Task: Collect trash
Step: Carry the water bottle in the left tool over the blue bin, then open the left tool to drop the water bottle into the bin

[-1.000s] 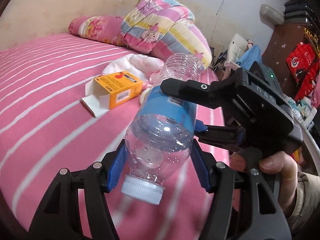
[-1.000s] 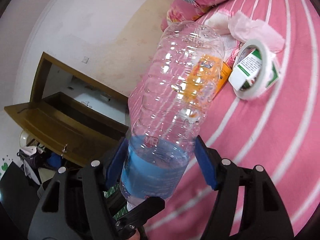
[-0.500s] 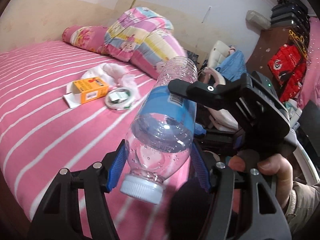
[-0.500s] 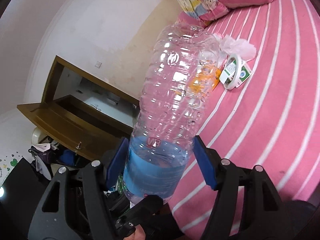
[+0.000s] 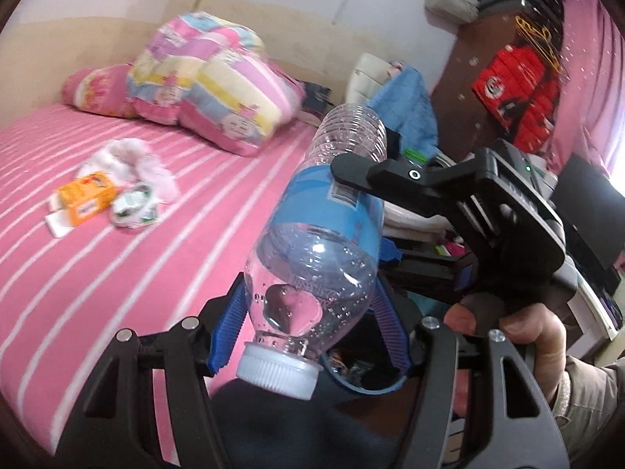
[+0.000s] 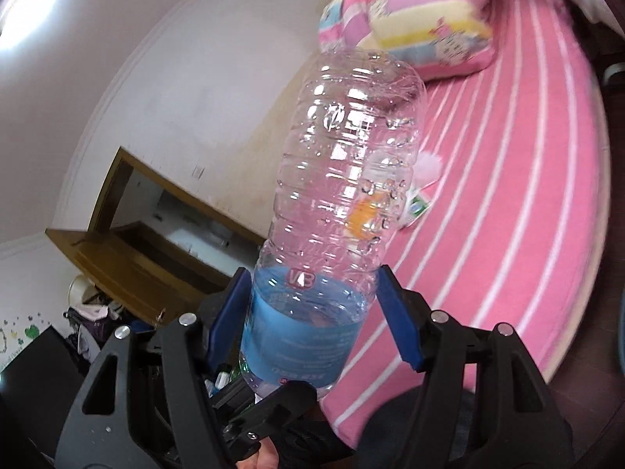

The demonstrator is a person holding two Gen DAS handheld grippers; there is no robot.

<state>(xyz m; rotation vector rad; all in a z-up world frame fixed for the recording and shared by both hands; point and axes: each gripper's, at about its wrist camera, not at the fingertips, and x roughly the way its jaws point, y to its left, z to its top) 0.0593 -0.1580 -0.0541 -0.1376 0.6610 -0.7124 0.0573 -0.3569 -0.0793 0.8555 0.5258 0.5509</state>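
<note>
you have the clear, empty plastic bottle with the blue label band [image 5: 328, 211] held between both tools at once, lifted clear of the bed and tilted. your left gripper [image 5: 308, 320] clamps its blue ribbed pads on the shoulder of the bottle, just above the white screw cap [image 5: 277, 371], which points down toward the camera. your right gripper [image 6: 312, 312] comes in from the other side and closes its blue pads on the labelled middle of the bottle, the ribbed clear base end sticking up and away from it. both sets of jaws stand fairly wide, each closed on the bottle body, with the pads pressing its sides. in the left view your hand [image 5: 519, 336] wraps the handle of the right tool, with a beige sleeve at the wrist.

the bottle hangs past the edge of the pink bed with white stripes [image 5: 117, 258]. well apart from it, out on the bed, lies more litter: an orange cardboard box with an open white flap [image 5: 84, 203], a crumpled green and white wrapper [image 5: 134, 213] just beside it, and a bunch of pale pink tissue [image 5: 129, 160] behind them. a folded patchwork quilt in pink, yellow and blue [image 5: 218, 90] sits at the head of the bed against the wall. beneath the bottle a dark opening with a blue rim [image 5: 363, 385] shows, too blurred to identify.
</note>
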